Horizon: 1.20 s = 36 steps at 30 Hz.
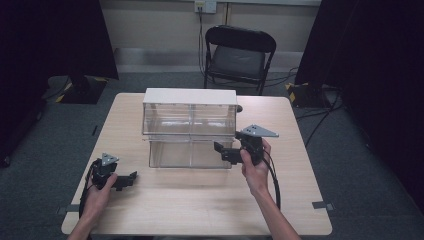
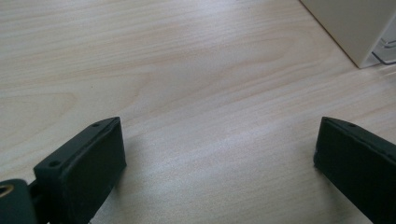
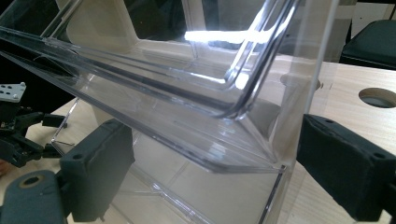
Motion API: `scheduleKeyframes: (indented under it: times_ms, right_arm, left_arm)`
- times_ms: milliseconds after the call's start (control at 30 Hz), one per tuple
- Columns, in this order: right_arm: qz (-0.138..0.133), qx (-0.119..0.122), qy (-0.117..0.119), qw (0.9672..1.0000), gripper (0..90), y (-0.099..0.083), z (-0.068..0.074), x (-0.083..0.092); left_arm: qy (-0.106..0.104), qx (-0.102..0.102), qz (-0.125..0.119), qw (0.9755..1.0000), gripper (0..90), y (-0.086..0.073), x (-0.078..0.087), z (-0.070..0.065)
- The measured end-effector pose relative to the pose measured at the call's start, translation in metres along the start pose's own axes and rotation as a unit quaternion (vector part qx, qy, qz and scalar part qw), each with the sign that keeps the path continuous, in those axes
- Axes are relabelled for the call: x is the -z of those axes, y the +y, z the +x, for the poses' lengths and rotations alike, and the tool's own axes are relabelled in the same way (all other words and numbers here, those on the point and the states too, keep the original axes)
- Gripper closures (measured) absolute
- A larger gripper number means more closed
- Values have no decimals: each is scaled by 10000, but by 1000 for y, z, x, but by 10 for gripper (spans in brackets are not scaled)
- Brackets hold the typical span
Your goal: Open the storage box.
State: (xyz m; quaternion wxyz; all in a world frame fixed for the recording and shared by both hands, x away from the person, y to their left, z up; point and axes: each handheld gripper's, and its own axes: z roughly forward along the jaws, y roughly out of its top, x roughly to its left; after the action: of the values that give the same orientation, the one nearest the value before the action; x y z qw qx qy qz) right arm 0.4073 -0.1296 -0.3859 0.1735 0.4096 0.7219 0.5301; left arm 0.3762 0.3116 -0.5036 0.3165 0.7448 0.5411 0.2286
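Clear plastic formed the drawer cabinet [image 1: 190, 131] standing mid-table [image 1: 200, 200]; its lower drawer [image 3: 196, 140] sat pulled forward, and the right hand-held gripper [image 1: 226, 151] was at that drawer's right front corner, jaws spread wide astride the wall, gripping nothing, probably positioned to push or pull; the left hand-held gripper [image 1: 126, 180] rested left of the cabinet, jaws wide, empty.

Counter, chair and room behind

A pale wood counter [image 1: 200, 200] stands on grey carpet [image 1: 125, 85]. Behind its far edge sits a black folding chair [image 1: 239, 56], below a wall socket [image 1: 205, 6]. Dark curtains [image 1: 55, 35] hang at both sides; cables [image 1: 320, 117] trail across the floor at right.
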Motion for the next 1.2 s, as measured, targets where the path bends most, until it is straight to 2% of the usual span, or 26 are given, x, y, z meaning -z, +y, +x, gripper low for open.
scheduleKeyframes:
  times_ms: [1200]
  right_arm:
    - [-11,-4,55,10000,105,1,1,-1]
  left_arm:
    - [5,-13,2,10000,15,0,0,0]
